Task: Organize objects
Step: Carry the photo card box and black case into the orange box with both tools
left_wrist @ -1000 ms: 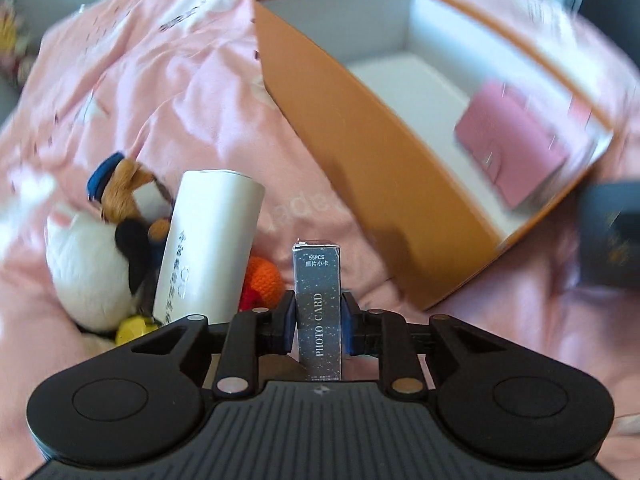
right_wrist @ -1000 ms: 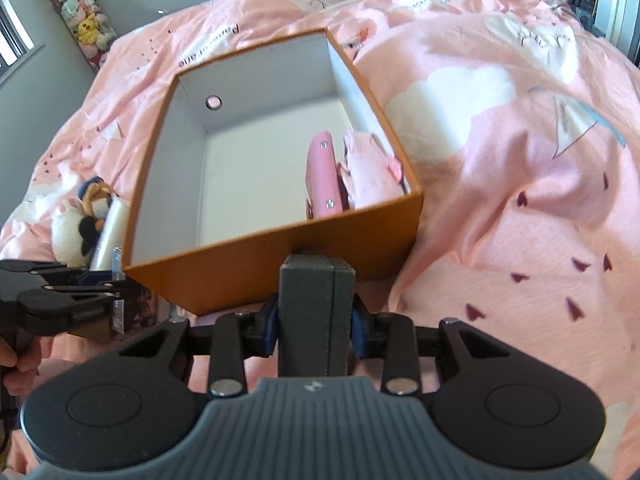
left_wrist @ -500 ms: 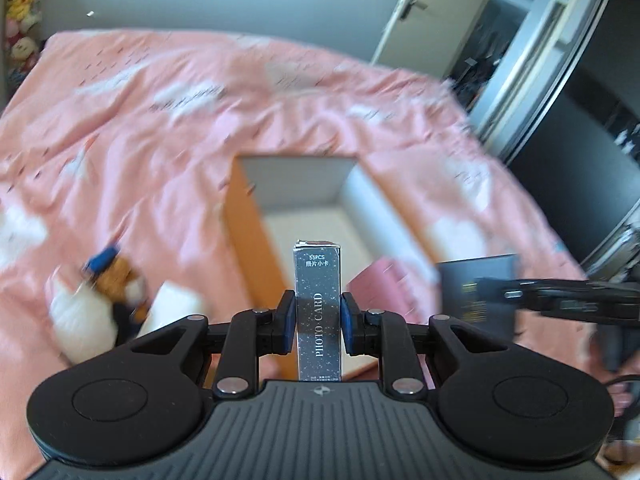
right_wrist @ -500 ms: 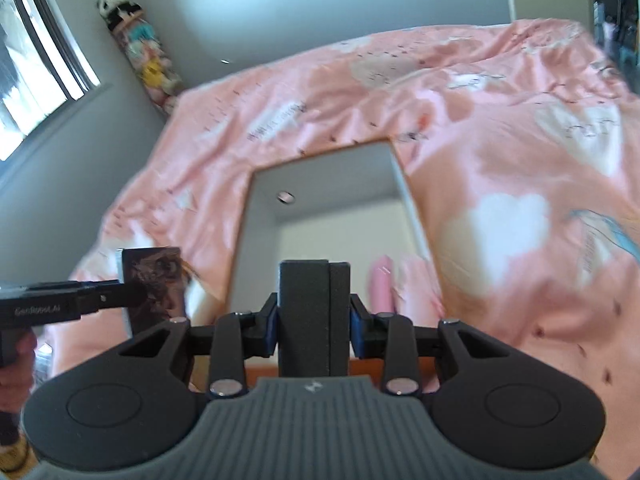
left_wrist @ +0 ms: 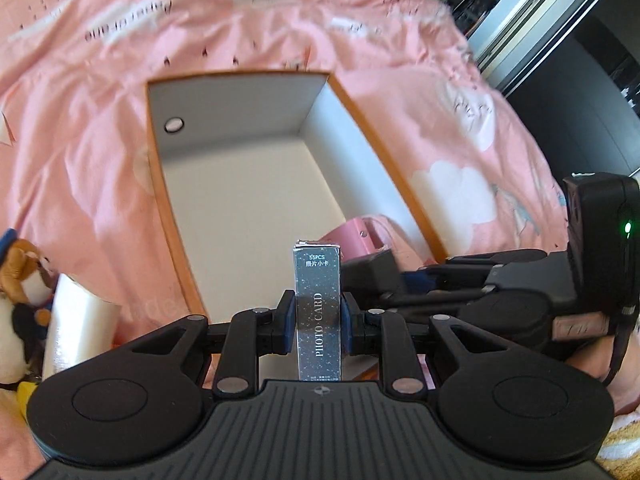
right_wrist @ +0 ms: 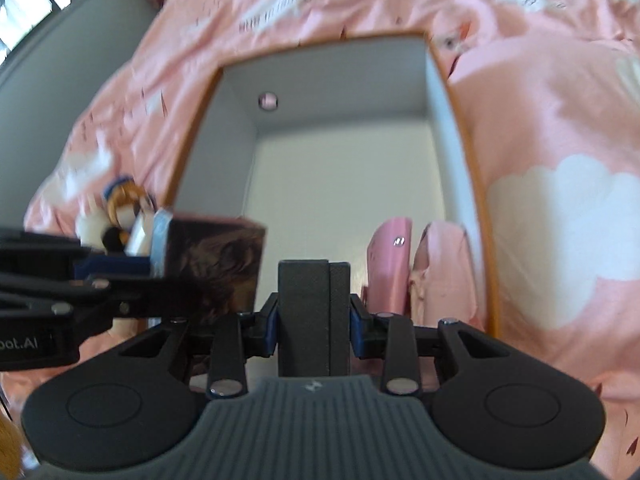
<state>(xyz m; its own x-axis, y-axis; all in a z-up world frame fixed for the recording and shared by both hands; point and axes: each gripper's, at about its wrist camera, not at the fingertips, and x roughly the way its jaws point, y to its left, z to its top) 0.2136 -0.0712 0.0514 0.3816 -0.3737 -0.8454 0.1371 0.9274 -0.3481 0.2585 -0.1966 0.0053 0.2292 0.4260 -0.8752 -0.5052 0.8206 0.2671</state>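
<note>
You held the slim silver photo-card box (left_wrist: 318, 312) and dark grey box (right_wrist: 314, 316), jaws pinching each, above the orange-walled cardboard box (left_wrist: 192, 280) at frame centre; lowering and release would follow.

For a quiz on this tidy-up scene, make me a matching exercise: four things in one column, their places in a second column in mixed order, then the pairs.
Things:
1. photo card box
2. dark grey box
3. pink wallet
4. penguin plush

Places:
A. lying on the pink bedcover, outside the orange box
B. clamped in the left gripper
C. standing inside the orange box, near its right wall
D. clamped in the right gripper

Pairs: 1-B, 2-D, 3-C, 4-A
</note>
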